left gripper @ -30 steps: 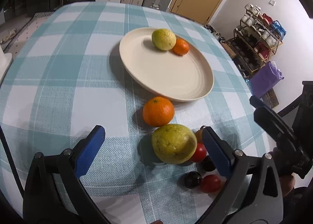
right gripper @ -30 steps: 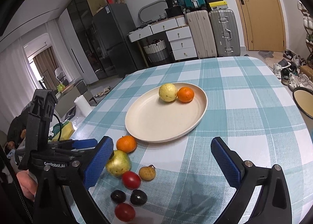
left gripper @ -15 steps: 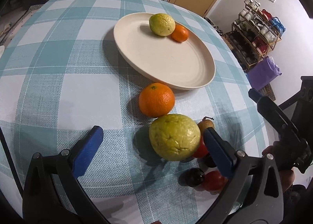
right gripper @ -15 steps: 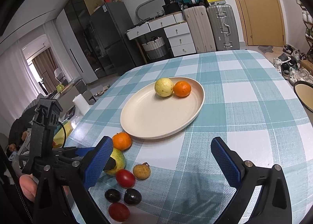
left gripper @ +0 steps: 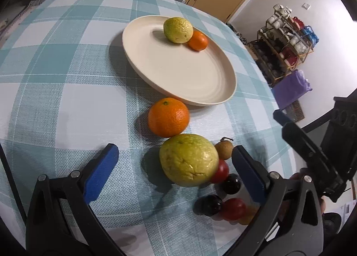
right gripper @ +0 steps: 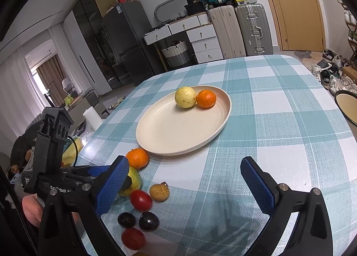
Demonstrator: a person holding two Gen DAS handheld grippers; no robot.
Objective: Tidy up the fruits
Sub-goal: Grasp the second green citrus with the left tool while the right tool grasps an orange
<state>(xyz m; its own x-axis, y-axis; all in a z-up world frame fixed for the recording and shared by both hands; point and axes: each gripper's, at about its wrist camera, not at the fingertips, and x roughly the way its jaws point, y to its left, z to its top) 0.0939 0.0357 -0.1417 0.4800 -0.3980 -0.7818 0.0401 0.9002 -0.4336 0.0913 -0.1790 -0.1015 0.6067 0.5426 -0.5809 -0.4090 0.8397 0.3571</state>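
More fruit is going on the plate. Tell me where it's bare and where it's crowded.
The plate is bare across its near half; the yellow fruit and orange sit touching at its far rim. The cluster at the table's near edge, around the red tomato, is crowded.

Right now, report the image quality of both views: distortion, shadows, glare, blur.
Left wrist view: strong fisheye bends the checked tablecloth; the big yellow-green fruit casts a soft shadow to its left; the frame is sharp. Right wrist view: dark vignette in the corners, bright window washed out at left, slight sheen on the red tomato.
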